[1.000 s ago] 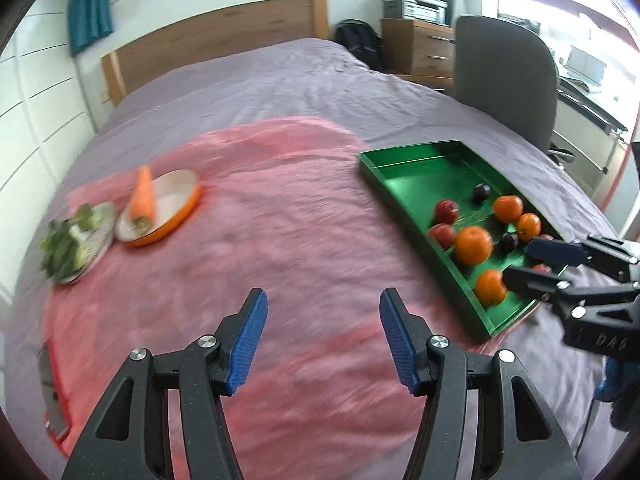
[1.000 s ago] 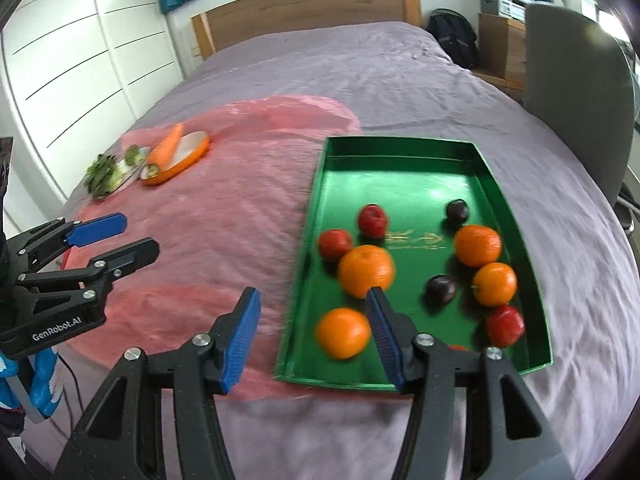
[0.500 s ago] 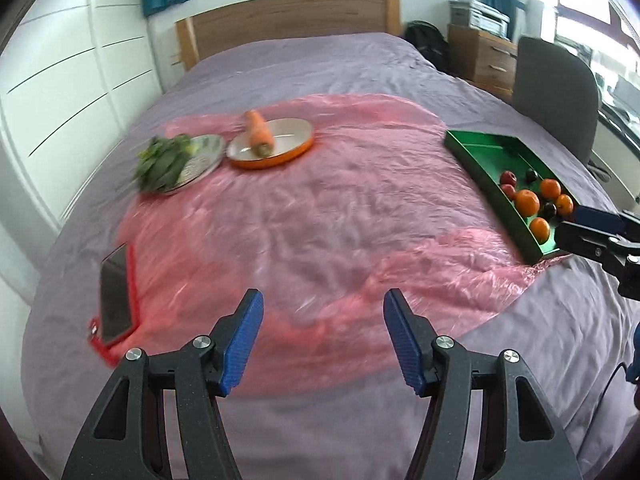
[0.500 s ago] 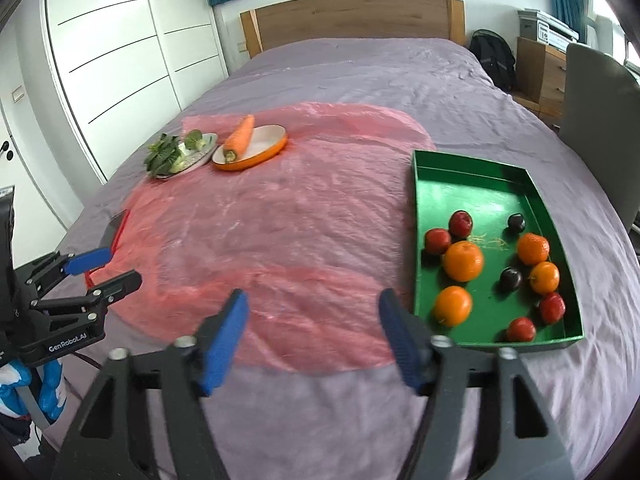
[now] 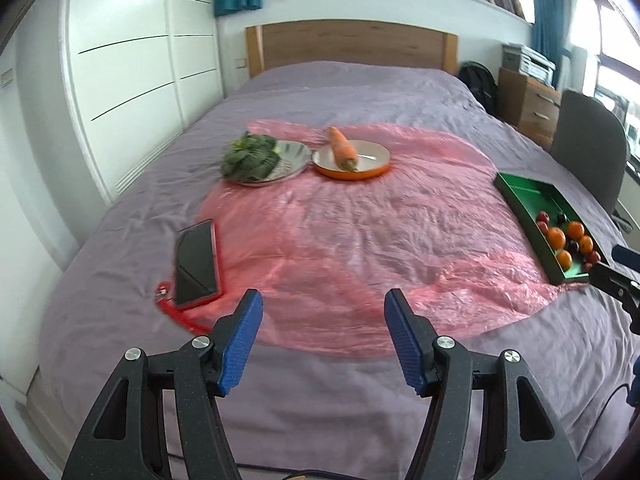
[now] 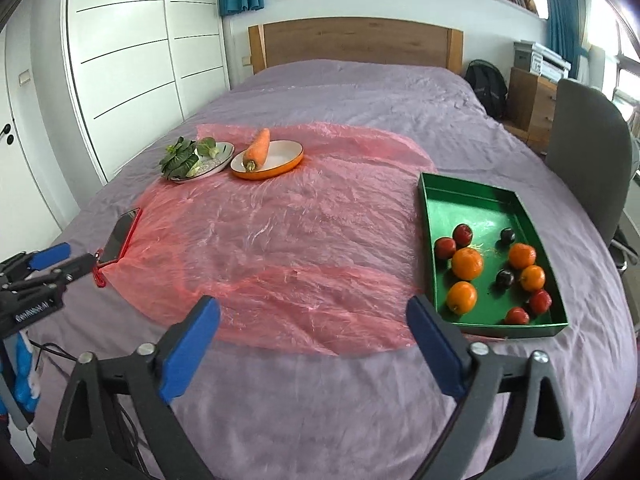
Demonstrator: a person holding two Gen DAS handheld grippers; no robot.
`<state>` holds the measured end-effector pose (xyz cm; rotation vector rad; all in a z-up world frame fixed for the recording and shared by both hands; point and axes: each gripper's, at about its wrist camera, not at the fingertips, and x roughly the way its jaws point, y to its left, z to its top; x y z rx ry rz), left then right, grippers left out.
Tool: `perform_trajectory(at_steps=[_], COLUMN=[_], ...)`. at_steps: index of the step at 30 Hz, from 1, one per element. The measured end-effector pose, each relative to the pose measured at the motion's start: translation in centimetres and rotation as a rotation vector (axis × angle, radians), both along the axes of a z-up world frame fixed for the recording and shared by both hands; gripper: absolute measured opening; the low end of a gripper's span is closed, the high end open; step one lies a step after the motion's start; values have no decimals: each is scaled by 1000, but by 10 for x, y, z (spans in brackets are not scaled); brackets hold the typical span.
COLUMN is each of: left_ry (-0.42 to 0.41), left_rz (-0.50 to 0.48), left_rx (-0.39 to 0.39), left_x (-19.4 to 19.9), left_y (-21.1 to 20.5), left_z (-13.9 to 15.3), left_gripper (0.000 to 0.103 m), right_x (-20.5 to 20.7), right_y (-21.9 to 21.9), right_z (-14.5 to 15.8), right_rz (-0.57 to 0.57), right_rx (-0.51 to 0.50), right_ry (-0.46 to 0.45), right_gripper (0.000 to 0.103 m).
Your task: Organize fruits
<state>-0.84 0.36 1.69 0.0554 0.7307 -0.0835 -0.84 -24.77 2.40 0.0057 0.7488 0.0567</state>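
A green tray (image 6: 472, 200) lies on the right of the bed and holds several oranges (image 6: 467, 263), red fruits (image 6: 462, 233) and dark plums (image 6: 505, 278). It also shows at the right edge of the left wrist view (image 5: 520, 192). My right gripper (image 6: 314, 346) is open and empty, held above the foot of the bed, left of the tray's near end. My left gripper (image 5: 322, 338) is open and empty, held above the foot of the bed, far left of the tray.
A pink plastic sheet (image 6: 280, 240) covers the purple bedspread. An orange dish (image 6: 276, 162) holds a carrot (image 6: 258, 148). A plate (image 6: 216, 160) beside it holds leafy greens (image 6: 180, 156). A phone in a red case (image 5: 198, 256) lies at the left. A grey chair (image 6: 588, 152) stands at the right.
Both grippers have pulled back and up from the tray toward the foot of the bed. The left view has swung left. The right gripper has opened wider.
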Motion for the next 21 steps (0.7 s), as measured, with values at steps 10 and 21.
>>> perform_trajectory(at_steps=[10,21], left_ry=[-107,-120], left_rz=[51,55], left_rx=[-29,-5], left_x=[-26,-37], left_y=[27,26], left_z=[21,23], left_gripper=[78,80], right_x=[-17,-33], right_y=[5,4], right_z=[7,9], right_rz=[-30,-33], right_rx=[-8,-14], right_ry=[-28,-63], right_gripper=[103,103])
